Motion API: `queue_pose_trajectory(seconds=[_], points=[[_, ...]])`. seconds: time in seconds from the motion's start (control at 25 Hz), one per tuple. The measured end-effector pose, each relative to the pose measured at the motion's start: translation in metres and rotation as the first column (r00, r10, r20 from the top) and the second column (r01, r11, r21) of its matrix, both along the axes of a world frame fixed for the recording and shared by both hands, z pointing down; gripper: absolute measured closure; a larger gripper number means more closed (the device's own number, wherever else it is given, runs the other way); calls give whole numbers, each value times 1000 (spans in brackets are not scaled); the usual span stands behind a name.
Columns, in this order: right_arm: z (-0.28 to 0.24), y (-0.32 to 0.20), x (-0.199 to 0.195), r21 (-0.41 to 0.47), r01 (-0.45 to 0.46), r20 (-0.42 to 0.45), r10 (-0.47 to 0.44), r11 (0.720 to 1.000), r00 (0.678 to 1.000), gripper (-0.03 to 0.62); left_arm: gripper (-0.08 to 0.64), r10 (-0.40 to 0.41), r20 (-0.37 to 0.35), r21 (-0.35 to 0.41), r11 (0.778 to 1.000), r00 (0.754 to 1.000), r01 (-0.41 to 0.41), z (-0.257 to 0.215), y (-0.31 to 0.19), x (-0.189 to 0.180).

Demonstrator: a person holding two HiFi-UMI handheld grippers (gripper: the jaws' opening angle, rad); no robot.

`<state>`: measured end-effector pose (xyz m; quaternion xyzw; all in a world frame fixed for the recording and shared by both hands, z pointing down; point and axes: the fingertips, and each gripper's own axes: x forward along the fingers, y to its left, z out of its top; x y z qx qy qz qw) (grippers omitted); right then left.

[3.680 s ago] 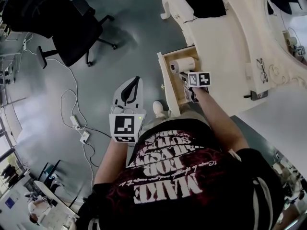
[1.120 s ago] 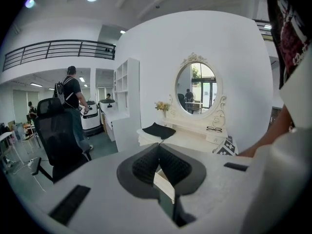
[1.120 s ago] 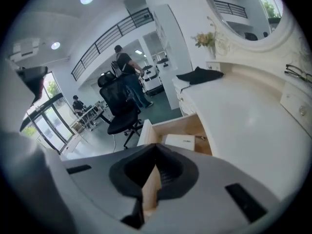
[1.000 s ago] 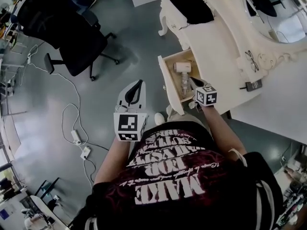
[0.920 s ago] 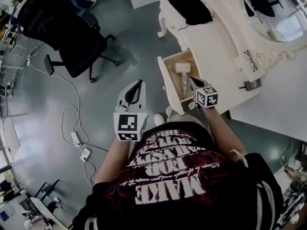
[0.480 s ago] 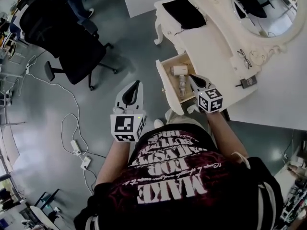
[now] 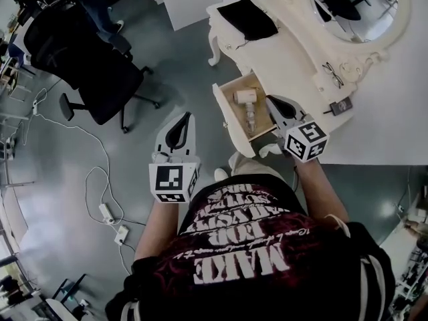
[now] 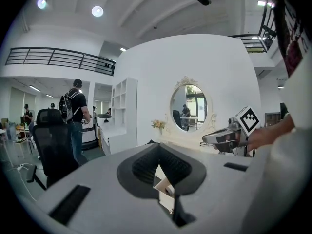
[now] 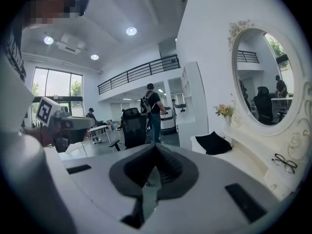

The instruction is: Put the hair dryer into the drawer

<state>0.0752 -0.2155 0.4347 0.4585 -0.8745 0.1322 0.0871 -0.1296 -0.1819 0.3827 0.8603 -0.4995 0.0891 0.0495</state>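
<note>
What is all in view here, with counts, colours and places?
dresser: one, white, upper right
drawer: one, wood-lined, open at dresser's front
hair dryer: one, white, in drawer
cloth: one, black, on dresser
glasses: one, dark, on dresser by mirror
mirror: one, oval, white frame, behind dresser
chair: one, black, floor at left
power strips: two, white, floor lower left
bystander: one, blue trousers, top left
left gripper: one, white, shut, empty, over floor
right gripper: one, white, shut, empty, by drawer

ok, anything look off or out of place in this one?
Only the drawer of the dressing table: it stands pulled out, with the hair dryer lying inside. Nothing looks spilled, tipped or damaged.
</note>
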Motion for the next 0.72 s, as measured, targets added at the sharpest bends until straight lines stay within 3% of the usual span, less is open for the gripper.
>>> queue_pose_trajectory(seconds=[0.32,0.72], points=[[-62,19,-8,88,34,39,-37,996,999,589,555,-6,-31,38,999,999,7,-22,11,-10],[-67,29,-6,121,25,-27,-22,992,999,588,555,3,-34,41,999,999,-2,-24,9,-5]])
